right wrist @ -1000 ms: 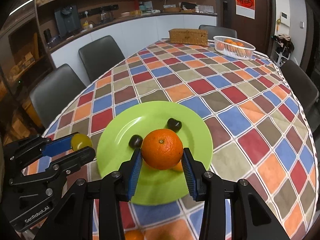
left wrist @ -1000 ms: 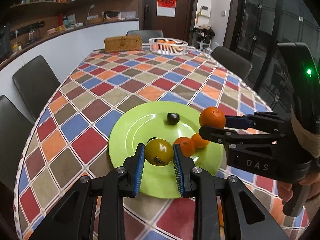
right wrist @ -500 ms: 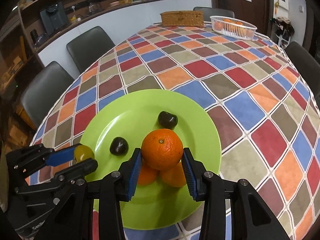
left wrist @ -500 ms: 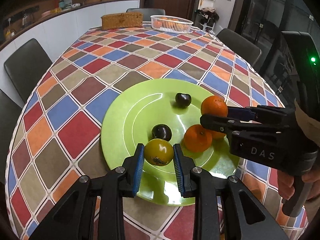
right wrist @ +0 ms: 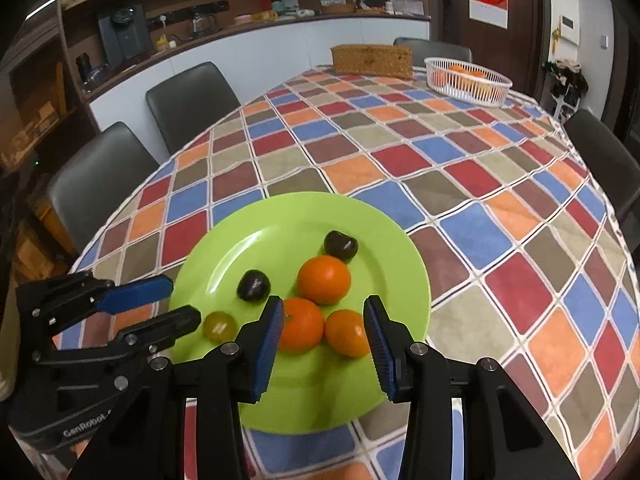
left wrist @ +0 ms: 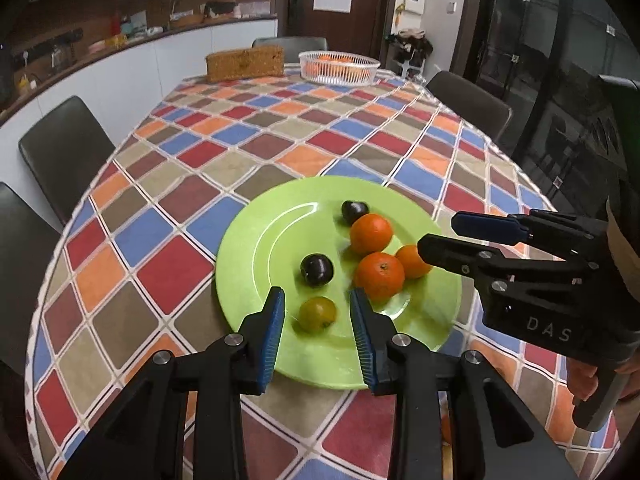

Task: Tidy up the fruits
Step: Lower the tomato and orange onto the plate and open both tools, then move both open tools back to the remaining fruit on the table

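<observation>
plate [left wrist: 256,248]: smooth, glossy green, looked like plastic
tablecloth [left wrist: 224,136]: matt cloth, checked
oranges [left wrist: 378,274]: dimpled skin with a soft sheen, on the plate
dark plums [left wrist: 317,270]: smooth, shiny, on the plate
left gripper [left wrist: 318,322]: matt black plastic, ribbed blue pads, metal screws
basket [left wrist: 339,66]: white plastic lattice, far beyond the plate
box [left wrist: 245,64]: rough woven, beside the basket

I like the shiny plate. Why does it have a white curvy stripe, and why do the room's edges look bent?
Left wrist view: the stripe on the green plate is glare from a room light. Right wrist view: the fisheye lens bends the counter and table edges, and the corners go black.
</observation>
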`<act>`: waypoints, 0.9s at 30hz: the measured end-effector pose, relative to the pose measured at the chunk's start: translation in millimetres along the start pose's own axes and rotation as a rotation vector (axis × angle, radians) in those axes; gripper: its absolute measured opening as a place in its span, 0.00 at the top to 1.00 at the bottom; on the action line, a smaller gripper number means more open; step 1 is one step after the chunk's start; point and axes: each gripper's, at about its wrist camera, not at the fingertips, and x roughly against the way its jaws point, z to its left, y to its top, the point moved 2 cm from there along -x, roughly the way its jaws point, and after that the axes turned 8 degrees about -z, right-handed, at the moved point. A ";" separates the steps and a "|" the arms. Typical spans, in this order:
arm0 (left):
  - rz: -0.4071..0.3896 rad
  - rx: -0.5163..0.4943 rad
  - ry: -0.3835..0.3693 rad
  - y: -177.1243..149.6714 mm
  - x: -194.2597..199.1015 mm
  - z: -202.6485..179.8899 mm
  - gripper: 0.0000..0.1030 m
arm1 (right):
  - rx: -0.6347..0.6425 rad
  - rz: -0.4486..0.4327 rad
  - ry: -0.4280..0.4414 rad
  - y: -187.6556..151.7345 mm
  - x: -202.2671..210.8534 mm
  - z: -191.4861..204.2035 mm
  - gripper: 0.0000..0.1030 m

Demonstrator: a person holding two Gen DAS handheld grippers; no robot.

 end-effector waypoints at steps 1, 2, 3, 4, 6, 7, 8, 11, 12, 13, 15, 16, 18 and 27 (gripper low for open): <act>-0.012 -0.006 0.004 -0.1 5.9 -1.4 0.65 | 0.007 -0.015 -0.002 -0.3 8.3 1.9 0.59; -0.025 -0.012 0.010 -0.1 12.0 -3.0 0.64 | 0.012 -0.027 -0.004 -0.7 14.4 3.2 0.59; -0.039 -0.017 0.013 -0.5 19.2 -4.9 0.63 | 0.017 -0.038 -0.005 -1.2 20.4 4.7 0.59; -0.050 -0.020 0.011 -0.9 25.3 -6.7 0.63 | 0.025 -0.054 -0.007 -1.9 29.9 6.7 0.59; -0.072 -0.024 0.008 -2.6 39.7 -10.9 0.62 | 0.033 -0.079 -0.009 -3.7 45.0 10.0 0.59; -0.080 -0.025 0.011 -3.3 44.6 -12.1 0.61 | 0.035 -0.090 -0.008 -4.7 51.9 12.0 0.59; -0.091 -0.030 0.013 -4.4 51.0 -14.1 0.60 | 0.036 -0.098 -0.006 -5.9 57.5 13.4 0.59; -0.123 -0.050 0.026 -10.8 71.7 -20.5 0.54 | 0.042 -0.121 -0.004 -12.8 76.7 19.3 0.59; -0.128 -0.056 0.028 -13.4 76.4 -22.8 0.52 | 0.043 -0.126 -0.003 -15.4 81.7 20.6 0.59; -0.133 -0.061 0.029 -15.6 80.6 -24.7 0.51 | 0.043 -0.131 0.000 -19.0 87.3 22.9 0.59; -0.139 -0.071 0.030 -22.6 89.9 -28.5 0.49 | 0.048 -0.135 0.006 -26.4 96.5 26.6 0.59; -0.140 -0.074 0.029 -24.9 92.4 -30.1 0.48 | 0.052 -0.137 0.008 -30.6 101.0 28.8 0.59; -0.142 -0.086 0.024 -32.4 99.8 -33.9 0.47 | 0.059 -0.135 0.008 -38.6 107.8 32.4 0.58; -0.174 -0.157 0.009 -57.1 125.6 -48.7 0.40 | 0.086 -0.131 0.009 -68.5 133.0 43.2 0.58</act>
